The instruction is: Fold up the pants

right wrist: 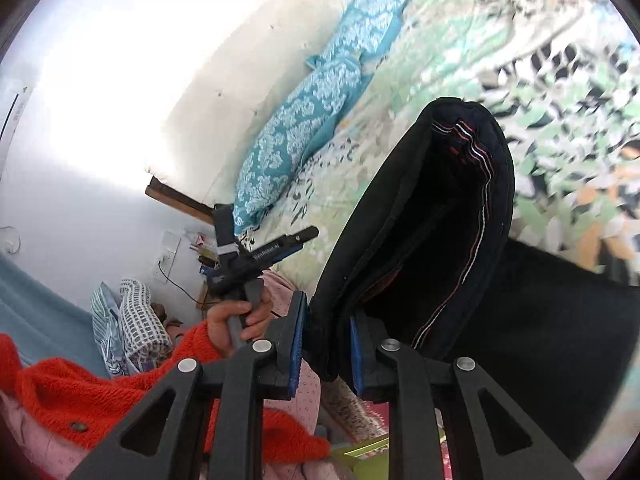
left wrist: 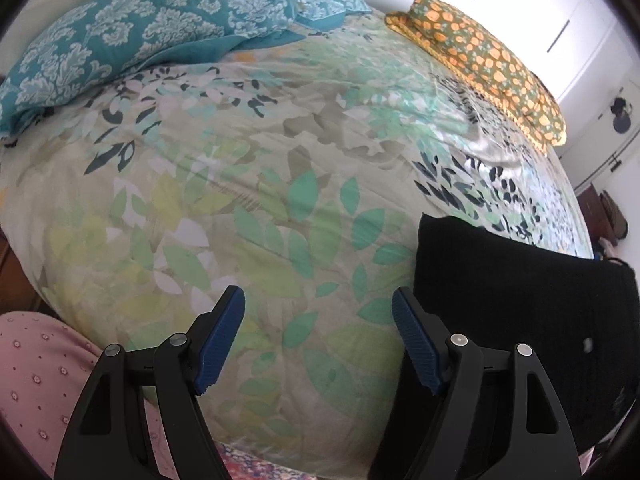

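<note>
The black pants (right wrist: 436, 216) hang folded in my right gripper (right wrist: 326, 344), which is shut on their edge and lifts them above the bed. Thin orange and white seam lines show inside the fold. More black fabric (right wrist: 560, 320) lies below on the bed. In the left wrist view the pants (left wrist: 520, 300) lie at the right on the leaf-print bedspread (left wrist: 260, 200). My left gripper (left wrist: 318, 320) is open and empty, hovering over the bedspread just left of the pants. It also shows from the side in the right wrist view (right wrist: 280, 250).
Teal patterned pillows (left wrist: 140, 40) lie at the head of the bed. An orange-flowered folded blanket (left wrist: 492, 64) lies along the far right edge. White wardrobe doors (left wrist: 520, 8) stand behind. The person's red sleeve (right wrist: 100, 392) and pink clothing (left wrist: 36, 380) are close by.
</note>
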`<state>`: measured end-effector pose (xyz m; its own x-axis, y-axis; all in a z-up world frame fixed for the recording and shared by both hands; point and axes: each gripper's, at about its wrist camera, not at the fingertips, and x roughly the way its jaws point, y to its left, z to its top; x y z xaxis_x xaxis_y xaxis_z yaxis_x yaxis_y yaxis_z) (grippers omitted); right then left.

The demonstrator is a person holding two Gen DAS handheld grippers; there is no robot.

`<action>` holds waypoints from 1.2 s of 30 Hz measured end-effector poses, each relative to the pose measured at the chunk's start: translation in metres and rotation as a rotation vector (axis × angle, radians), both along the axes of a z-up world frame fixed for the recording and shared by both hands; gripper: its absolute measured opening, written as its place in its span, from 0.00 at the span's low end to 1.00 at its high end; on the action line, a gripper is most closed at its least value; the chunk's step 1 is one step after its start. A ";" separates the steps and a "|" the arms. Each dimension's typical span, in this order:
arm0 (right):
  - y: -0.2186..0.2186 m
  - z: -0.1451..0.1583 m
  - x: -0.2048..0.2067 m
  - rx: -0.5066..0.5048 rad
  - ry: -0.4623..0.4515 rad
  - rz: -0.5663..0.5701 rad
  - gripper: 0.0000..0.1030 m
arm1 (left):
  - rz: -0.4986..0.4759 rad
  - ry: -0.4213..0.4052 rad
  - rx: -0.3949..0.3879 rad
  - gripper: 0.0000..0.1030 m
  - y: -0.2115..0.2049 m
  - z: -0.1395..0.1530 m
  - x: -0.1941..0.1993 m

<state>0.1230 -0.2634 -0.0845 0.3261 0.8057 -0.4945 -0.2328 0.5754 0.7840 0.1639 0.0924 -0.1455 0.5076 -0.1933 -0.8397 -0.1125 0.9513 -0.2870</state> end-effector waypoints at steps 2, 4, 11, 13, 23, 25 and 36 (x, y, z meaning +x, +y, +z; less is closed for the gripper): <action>-0.015 0.003 -0.010 -0.021 -0.003 -0.027 0.19 | -0.016 -0.003 -0.004 0.76 -0.003 0.002 -0.001; -0.039 0.001 -0.023 -0.055 0.012 -0.064 0.19 | -0.034 -0.006 -0.009 0.76 -0.006 0.003 -0.003; -0.084 -0.056 -0.057 -0.203 0.146 -0.187 0.19 | -0.122 -0.016 0.019 0.76 -0.033 0.008 -0.007; -0.091 -0.086 -0.062 -0.291 0.198 -0.207 0.19 | -0.168 -0.019 0.040 0.76 -0.048 0.010 -0.011; -0.082 -0.076 -0.068 -0.632 0.130 -0.209 0.44 | -0.470 -0.039 0.204 0.76 -0.140 0.006 -0.049; -0.083 -0.043 -0.063 -0.668 0.036 -0.233 0.44 | -0.506 -0.033 0.227 0.76 -0.150 0.000 -0.054; -0.051 -0.082 0.048 -0.824 0.006 -0.121 0.42 | -0.676 -0.011 0.357 0.77 -0.185 -0.025 -0.080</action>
